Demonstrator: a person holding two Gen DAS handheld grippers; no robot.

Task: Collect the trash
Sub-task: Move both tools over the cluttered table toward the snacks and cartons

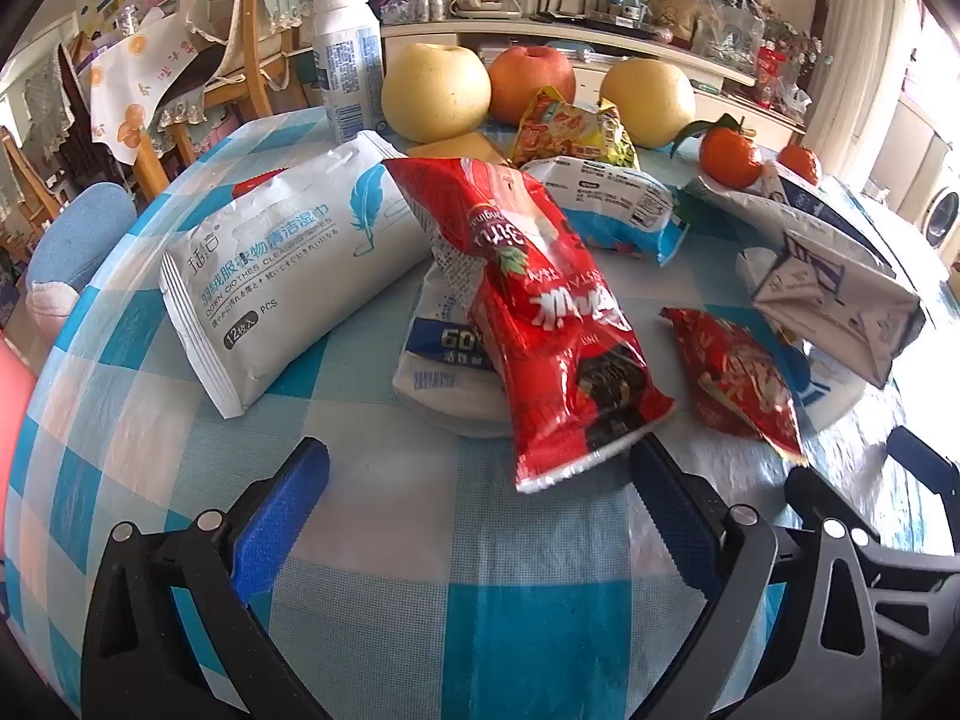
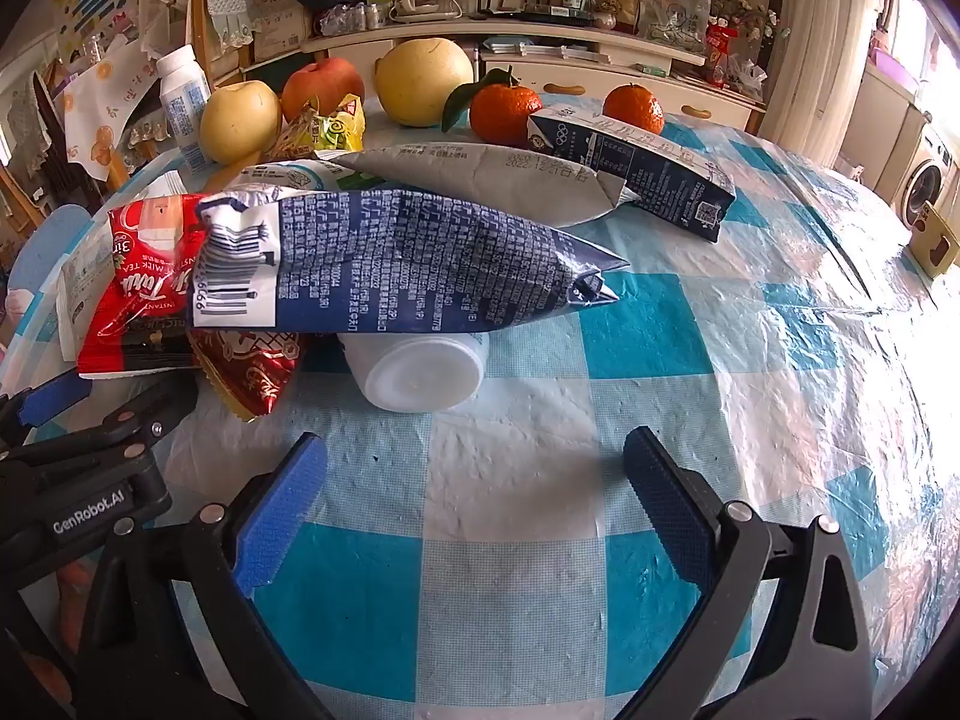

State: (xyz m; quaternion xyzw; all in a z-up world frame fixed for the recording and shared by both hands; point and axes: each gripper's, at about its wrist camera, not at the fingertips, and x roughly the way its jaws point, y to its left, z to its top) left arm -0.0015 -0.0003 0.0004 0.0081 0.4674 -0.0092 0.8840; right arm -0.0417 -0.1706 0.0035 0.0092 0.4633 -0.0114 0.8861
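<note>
Left wrist view: our left gripper (image 1: 480, 483) tilts steeply down with its two blue fingers (image 1: 282, 510) spread wide and empty over the checked worktop (image 1: 384, 612), the lower end of one red milk-tea packet (image 1: 540, 312) lying just between their tips, its long axis running away from us towards three large fruits and two tangerines. In the right wrist view, our right gripper (image 2: 474, 480) is angled down likewise, fingers apart on nothing. Just beyond them lies one white bottle (image 2: 420, 375), its end facing us, under a flattened navy carton (image 2: 390, 258) stretched left to right.
</note>
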